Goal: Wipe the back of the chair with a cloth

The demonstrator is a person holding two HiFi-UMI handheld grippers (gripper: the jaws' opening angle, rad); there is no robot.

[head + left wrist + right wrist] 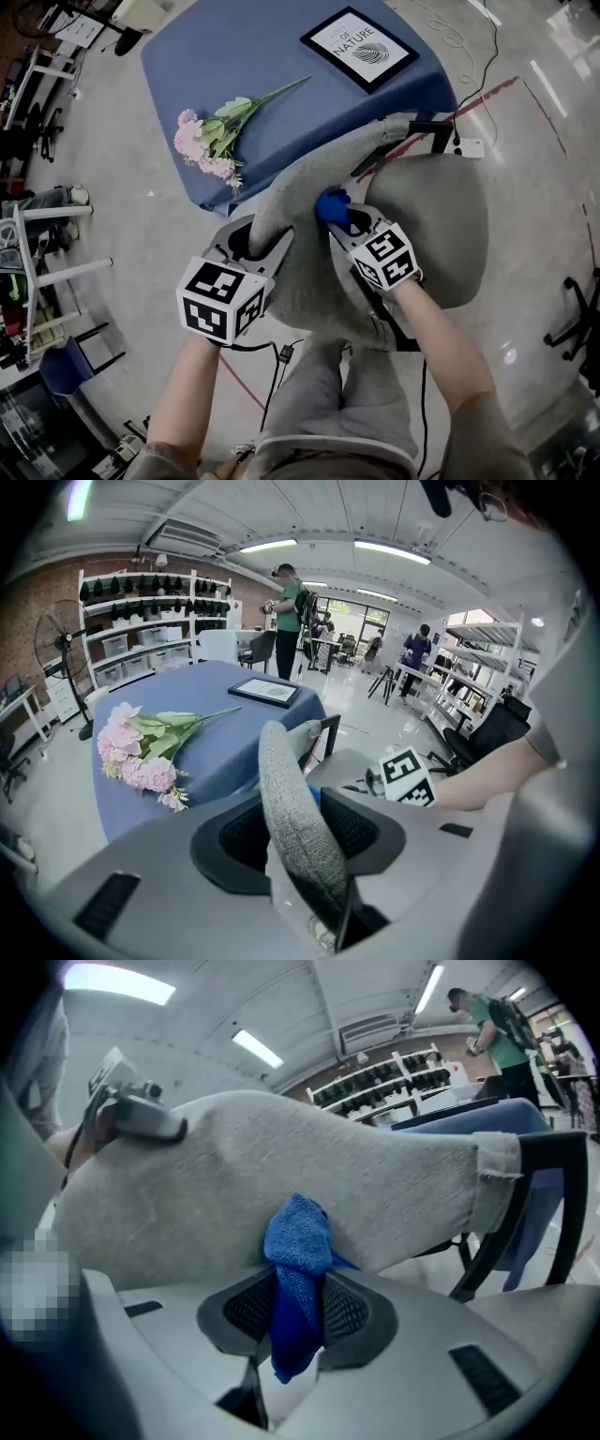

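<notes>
The grey fabric chair back (305, 220) curves in front of me, its seat (436, 225) to the right. My left gripper (262, 241) is shut on the back's upper edge; in the left gripper view the padded edge (292, 808) runs between both pads of the left gripper (300, 834). My right gripper (343, 218) is shut on a blue cloth (330, 203). In the right gripper view the cloth (298, 1255) bunches out of the right gripper (298, 1314) and presses against the chair back (281, 1171) on the seat side.
A blue-covered table (281, 56) stands just beyond the chair, with pink flowers (208, 142) and a framed print (359, 49) on it. A white power strip (466, 147) and cables lie on the floor to the right. Shelving (23, 272) stands at the left.
</notes>
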